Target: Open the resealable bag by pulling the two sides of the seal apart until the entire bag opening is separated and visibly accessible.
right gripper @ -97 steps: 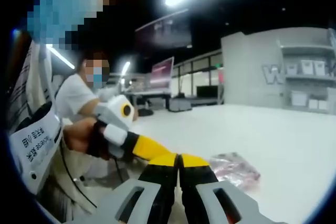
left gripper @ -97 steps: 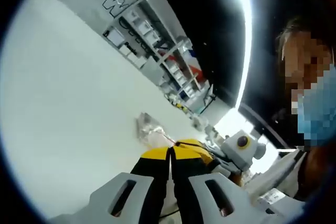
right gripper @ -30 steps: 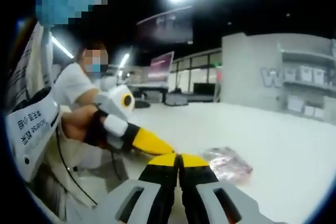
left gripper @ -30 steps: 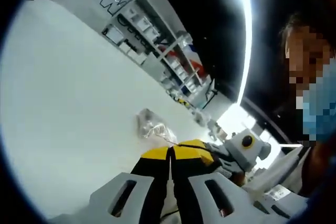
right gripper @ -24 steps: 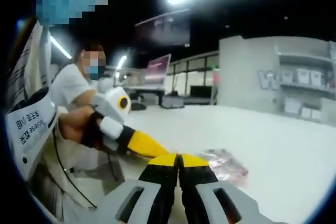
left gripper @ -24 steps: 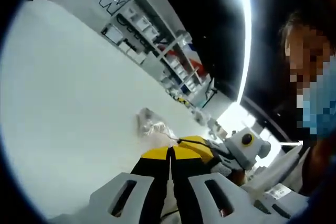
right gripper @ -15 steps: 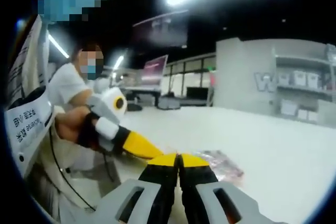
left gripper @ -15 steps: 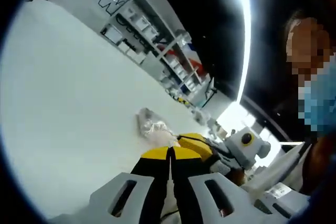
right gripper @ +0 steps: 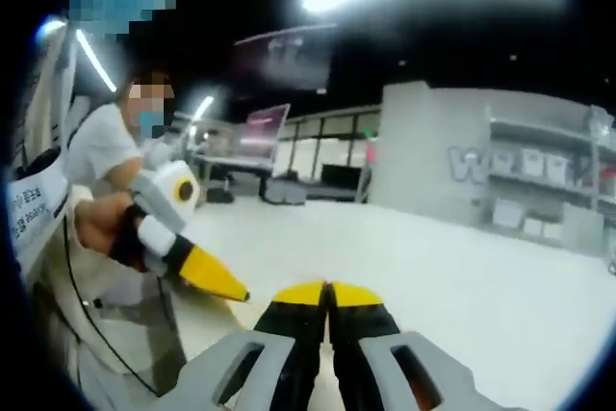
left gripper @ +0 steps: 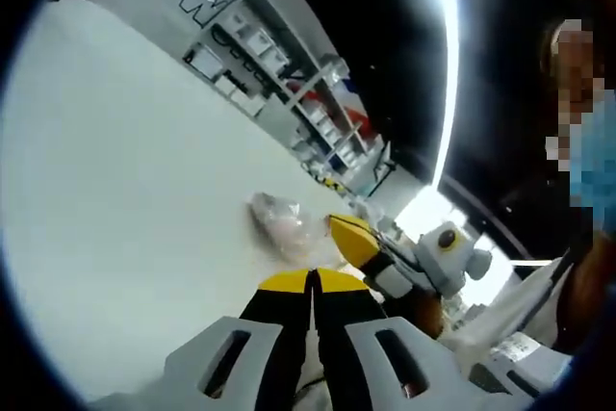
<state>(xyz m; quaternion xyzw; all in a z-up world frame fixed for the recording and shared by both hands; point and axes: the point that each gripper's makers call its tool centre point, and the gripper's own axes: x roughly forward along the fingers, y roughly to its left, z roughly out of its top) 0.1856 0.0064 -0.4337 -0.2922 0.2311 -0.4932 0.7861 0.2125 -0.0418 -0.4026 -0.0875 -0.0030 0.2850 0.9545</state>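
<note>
A clear resealable bag [left gripper: 278,222] with pinkish contents lies flat on the white table [left gripper: 125,170]. In the left gripper view my left gripper [left gripper: 313,281] stands shut just short of the bag, its yellow tips pressed together with nothing between them. The right gripper [left gripper: 348,236] comes in from the right with its yellow tips together, close by the bag's near edge. In the right gripper view my right gripper [right gripper: 325,292] is shut and empty. The left gripper [right gripper: 214,280], held in a hand [right gripper: 96,223], points in from the left, also shut.
Shelves with white boxes [left gripper: 274,60] line the far wall, and appear again as shelves [right gripper: 544,204] in the right gripper view. A person in white [right gripper: 101,146] sits behind, near a monitor [right gripper: 260,127]. The table top [right gripper: 452,267] stretches wide beyond the jaws.
The two grippers' tips, which were side by side, have drawn apart. The right gripper has swung away and up, so the bag has left its view. The bag lies as before.
</note>
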